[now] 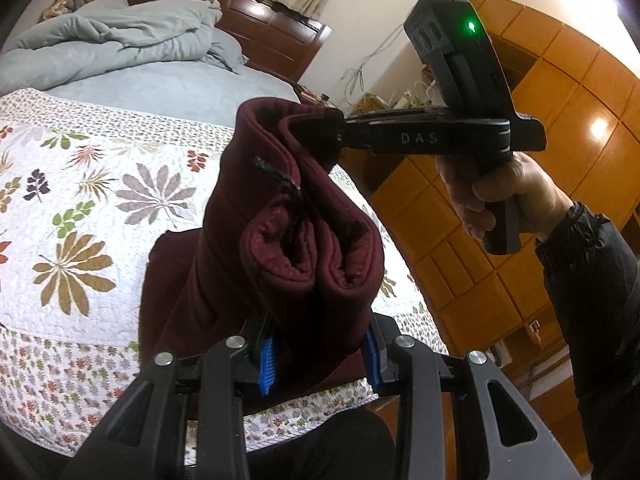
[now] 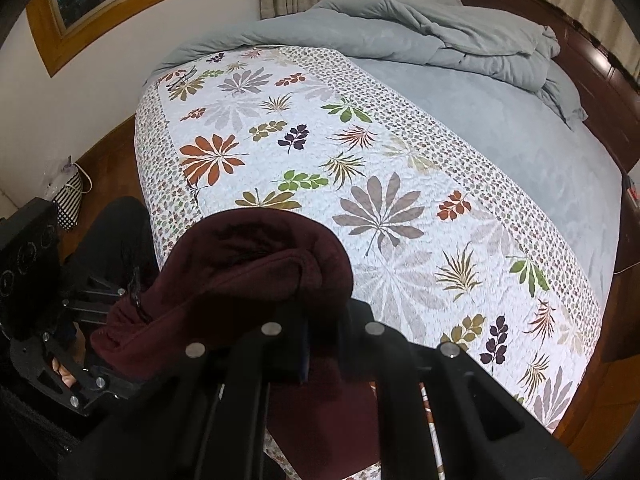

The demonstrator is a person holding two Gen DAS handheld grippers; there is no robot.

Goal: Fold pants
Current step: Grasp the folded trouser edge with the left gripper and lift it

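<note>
While the pants (image 1: 288, 216) hang doubled above the quilt (image 1: 80, 208), left gripper (image 1: 320, 360) clamps one thick bunch – right gripper (image 1: 316, 126) pinches the waistband's other end. Looks mid-fold; next move likely lowering both together, flat onto the quilt.

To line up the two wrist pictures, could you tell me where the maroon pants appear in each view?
Left wrist view: the maroon pants fill the centre, pinched by the left gripper below and the right gripper above.
Right wrist view: the pants sit lower left of centre, above the right gripper.
Shared landmark: the leaf-print quilt, with the grey-blue duvet behind.
</note>
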